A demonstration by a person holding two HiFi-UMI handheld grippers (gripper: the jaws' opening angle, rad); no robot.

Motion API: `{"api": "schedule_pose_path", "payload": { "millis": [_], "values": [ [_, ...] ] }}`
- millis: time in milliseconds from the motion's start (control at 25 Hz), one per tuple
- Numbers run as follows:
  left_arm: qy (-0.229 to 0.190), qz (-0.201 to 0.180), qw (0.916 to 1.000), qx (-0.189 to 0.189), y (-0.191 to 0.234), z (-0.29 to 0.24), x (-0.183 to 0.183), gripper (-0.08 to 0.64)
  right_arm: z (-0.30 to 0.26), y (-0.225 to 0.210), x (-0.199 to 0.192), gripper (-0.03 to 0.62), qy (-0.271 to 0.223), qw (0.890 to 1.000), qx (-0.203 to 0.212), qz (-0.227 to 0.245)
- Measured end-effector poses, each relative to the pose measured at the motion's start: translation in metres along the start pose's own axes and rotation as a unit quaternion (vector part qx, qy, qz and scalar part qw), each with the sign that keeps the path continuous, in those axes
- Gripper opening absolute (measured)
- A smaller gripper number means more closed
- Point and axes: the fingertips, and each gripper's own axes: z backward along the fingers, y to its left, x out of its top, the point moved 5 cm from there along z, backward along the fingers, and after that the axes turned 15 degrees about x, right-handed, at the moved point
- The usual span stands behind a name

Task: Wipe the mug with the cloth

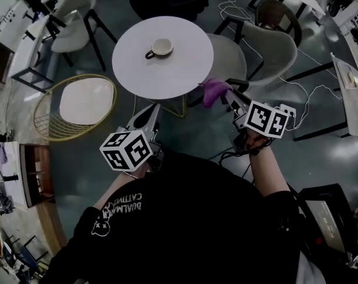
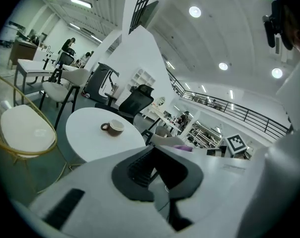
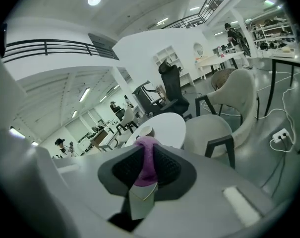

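Note:
A cream mug (image 1: 161, 48) with a dark handle stands upright near the far side of a round white table (image 1: 167, 78). My right gripper (image 1: 227, 94) is shut on a purple cloth (image 1: 213, 91), held in the air just off the table's near right edge. In the right gripper view the cloth (image 3: 148, 163) bulges up between the jaws, with the mug (image 3: 145, 131) beyond it. My left gripper (image 1: 155, 109) hangs below the table's near edge, its jaws shut with nothing in them. The left gripper view shows the mug (image 2: 113, 127) on the table (image 2: 88, 140) ahead.
A gold wire chair (image 1: 84, 106) with a white cushion stands left of the table. A grey shell chair (image 1: 267, 52) is tucked in at the table's right, and a black chair (image 1: 167, 2) stands behind it. Cables (image 1: 312, 93) trail over the floor at right.

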Motion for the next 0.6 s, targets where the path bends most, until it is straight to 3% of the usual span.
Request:
{"api": "schedule_pose_path", "payload": {
  "millis": [360,600],
  "values": [
    [-0.004,0.035,0.9987,0.036,-0.032,0.045,-0.075,0.002,0.084,-0.018,-0.042,0.064,-0.005,1.0,0.008,-0.018],
    [-0.005,0.05,0.9978,0.044,-0.031,0.057,-0.09,0.002,0.094,-0.014,-0.052,0.064,0.003,1.0,0.013,-0.011]
  ]
}}
